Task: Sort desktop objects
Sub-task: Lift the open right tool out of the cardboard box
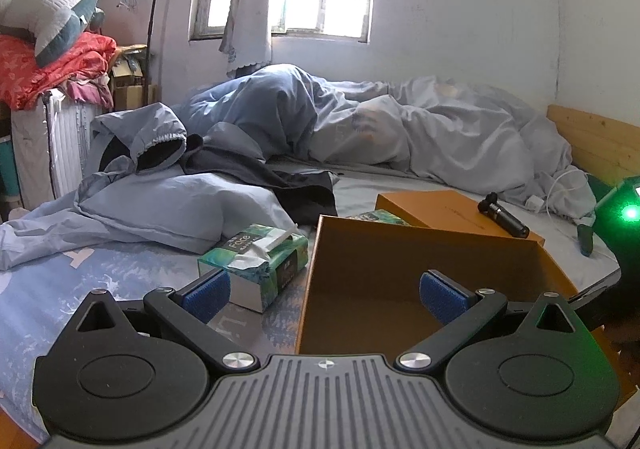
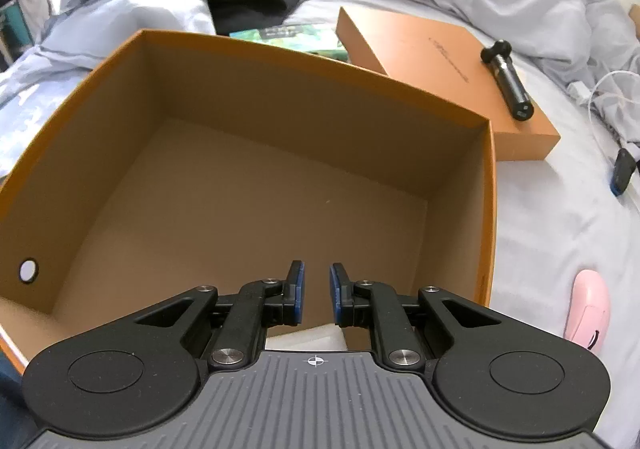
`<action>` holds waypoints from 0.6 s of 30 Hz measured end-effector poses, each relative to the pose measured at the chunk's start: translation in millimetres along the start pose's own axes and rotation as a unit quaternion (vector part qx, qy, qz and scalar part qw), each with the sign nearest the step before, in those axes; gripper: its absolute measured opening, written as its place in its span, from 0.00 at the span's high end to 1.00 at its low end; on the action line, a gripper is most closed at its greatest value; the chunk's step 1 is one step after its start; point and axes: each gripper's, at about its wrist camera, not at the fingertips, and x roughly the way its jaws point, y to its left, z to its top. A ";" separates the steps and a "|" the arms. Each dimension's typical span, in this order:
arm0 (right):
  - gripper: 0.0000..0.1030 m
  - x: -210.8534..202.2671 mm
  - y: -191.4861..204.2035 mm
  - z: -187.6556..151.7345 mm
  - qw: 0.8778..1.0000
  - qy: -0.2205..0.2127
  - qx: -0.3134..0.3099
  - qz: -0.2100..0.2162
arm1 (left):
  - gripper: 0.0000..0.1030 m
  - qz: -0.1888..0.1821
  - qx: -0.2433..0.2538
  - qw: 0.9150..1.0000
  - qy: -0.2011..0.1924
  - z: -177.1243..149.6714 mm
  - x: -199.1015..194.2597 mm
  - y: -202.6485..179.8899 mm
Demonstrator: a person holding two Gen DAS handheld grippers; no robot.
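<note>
Matte orange cardboard box (image 2: 256, 169) under nearly closed right hand-held gripper (image 2: 316, 289), left hand-held gripper (image 1: 324, 289) wide apart.

An open orange box (image 2: 248, 185) sits empty on the bed; behind it its lid (image 2: 448, 77) carries a black cylinder (image 2: 508, 83); a pink mouse (image 2: 588, 311) lies beside.

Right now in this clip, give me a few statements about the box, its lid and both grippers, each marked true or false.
1. The open orange box holds several objects. False: its visible floor is bare.
2. A black cylindrical tool lies on the box lid. True.
3. The left gripper grips the tissue pack. False: its jaws are wide apart, holding nothing.
4. A pink mouse lies on the bed outside the box. True.
5. The right gripper hovers over the box interior. True.
</note>
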 end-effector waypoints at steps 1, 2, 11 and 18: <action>0.84 -2.6 0.3 -1.8 1.000 -0.003 0.002 0.002 | 0.00 -0.001 0.002 1.000 0.000 -0.3 -0.2 -1.2; 0.83 -5.9 0.6 -3.6 1.000 -0.007 0.004 0.004 | 0.00 -0.002 0.005 1.000 0.000 -0.4 -0.3 -2.6; 0.71 -43.3 -10.5 -10.0 0.998 -0.056 0.016 0.019 | 0.00 -0.011 0.024 1.000 0.001 -2.6 -2.8 -14.6; 0.51 -86.1 -16.0 -25.6 0.993 -0.113 0.015 0.016 | 0.00 -0.016 0.022 1.000 0.008 -2.7 -1.7 -16.8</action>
